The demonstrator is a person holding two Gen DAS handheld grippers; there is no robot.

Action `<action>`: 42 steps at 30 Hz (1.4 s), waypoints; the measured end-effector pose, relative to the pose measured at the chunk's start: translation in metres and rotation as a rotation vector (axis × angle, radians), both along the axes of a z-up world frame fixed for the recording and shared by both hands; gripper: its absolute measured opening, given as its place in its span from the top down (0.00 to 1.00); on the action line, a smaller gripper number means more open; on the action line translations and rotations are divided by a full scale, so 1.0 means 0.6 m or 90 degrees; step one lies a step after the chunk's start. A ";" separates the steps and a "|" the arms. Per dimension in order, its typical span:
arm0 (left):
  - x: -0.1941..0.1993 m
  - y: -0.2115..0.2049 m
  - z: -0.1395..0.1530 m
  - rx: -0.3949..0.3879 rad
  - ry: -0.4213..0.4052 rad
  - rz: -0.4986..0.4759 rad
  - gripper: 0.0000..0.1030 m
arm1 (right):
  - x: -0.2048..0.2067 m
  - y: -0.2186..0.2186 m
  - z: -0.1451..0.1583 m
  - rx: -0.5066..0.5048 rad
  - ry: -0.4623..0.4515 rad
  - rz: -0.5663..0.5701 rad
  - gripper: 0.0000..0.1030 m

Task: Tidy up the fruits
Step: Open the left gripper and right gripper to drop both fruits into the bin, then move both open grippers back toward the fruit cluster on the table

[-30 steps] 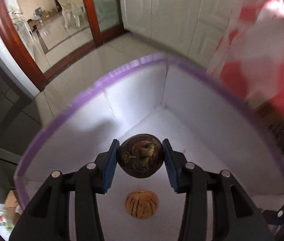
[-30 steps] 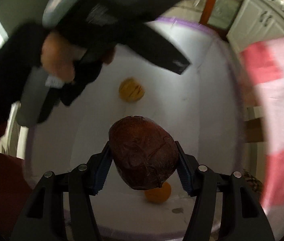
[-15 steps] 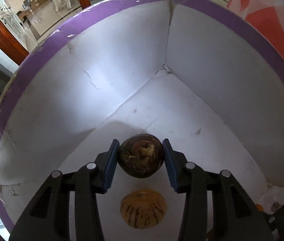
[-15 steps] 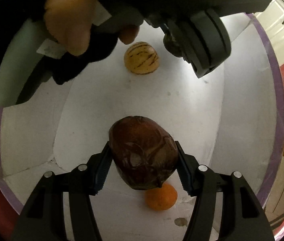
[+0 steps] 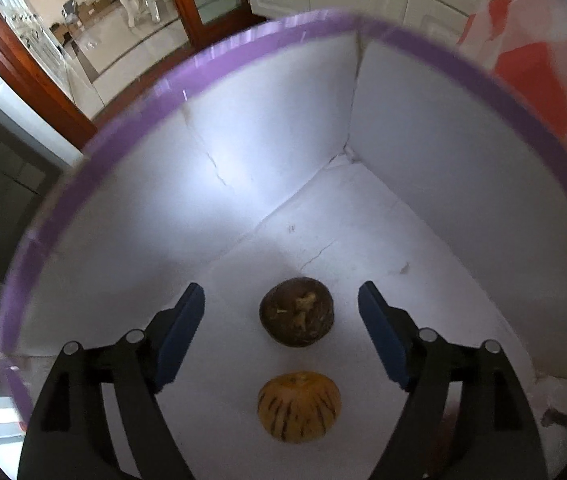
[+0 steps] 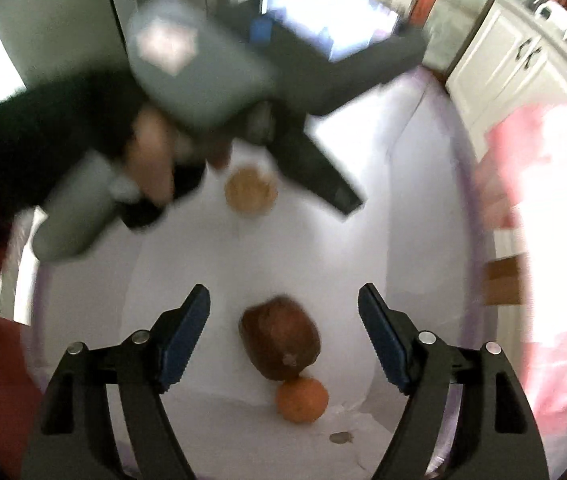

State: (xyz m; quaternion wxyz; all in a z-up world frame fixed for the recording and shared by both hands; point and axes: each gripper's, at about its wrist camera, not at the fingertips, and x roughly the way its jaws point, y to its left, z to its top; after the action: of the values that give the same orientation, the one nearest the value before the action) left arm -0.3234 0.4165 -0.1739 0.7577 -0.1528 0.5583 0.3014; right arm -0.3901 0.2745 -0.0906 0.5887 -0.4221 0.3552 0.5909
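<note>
- We look down into a white box (image 5: 283,152) with a purple rim; it fills most of both wrist views and serves as our landmark, with its inner corner at the far side of the left wrist view.
- Outside the box, past its right wall, we see a red-and-white checked cloth (image 5: 523,52), and beyond the far rim white cabinet doors (image 6: 511,56).
- Our left claw (image 5: 281,336) hangs over the box floor, its jaws opening and already spread wide; the blue pads (image 5: 181,340) touch nothing.
- Our right claw (image 6: 283,334) hangs over the box floor too, its jaws likewise opening, pads clear of any fruit.
- In the right wrist view, the left hand (image 6: 151,160) grips the grey handle of its claw above the box, blurred.
- A large reddish-brown fruit (image 6: 279,338) lies on the box floor between the right claw's pads, apart from both.
- A dark round fruit (image 5: 296,317) with a pale stem scar sits on the box floor between the left claw's pads, clear of them.
- A yellow fruit with dark stripes (image 5: 299,407) rests on the floor just nearer to us than the dark round fruit, not touching it.
- A small orange fruit (image 6: 301,400) sits against the reddish-brown fruit, close to the near wall of the box.
</note>
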 end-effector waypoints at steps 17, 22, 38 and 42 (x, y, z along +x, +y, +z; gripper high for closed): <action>0.187 -0.170 0.396 0.048 -0.399 -0.090 0.02 | 0.285 -0.381 0.323 0.428 -0.056 -0.428 0.16; 0.352 -0.348 0.399 -0.018 -0.410 -0.208 0.02 | 0.415 -0.549 0.314 0.451 -0.062 -0.626 0.15; 0.748 -0.525 0.355 -0.113 -0.466 -0.096 0.02 | 0.729 -0.755 0.205 0.381 -0.001 -0.865 0.28; 0.758 -0.509 0.337 -0.108 -0.478 -0.099 0.02 | 0.767 -0.706 0.198 0.325 -0.023 -0.822 0.39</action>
State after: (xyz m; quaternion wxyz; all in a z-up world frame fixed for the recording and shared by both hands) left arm 0.1316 0.1112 0.0282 0.9145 -0.2718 0.2750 0.1191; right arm 0.0699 -0.1492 0.0280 0.9091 0.0152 0.3753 0.1802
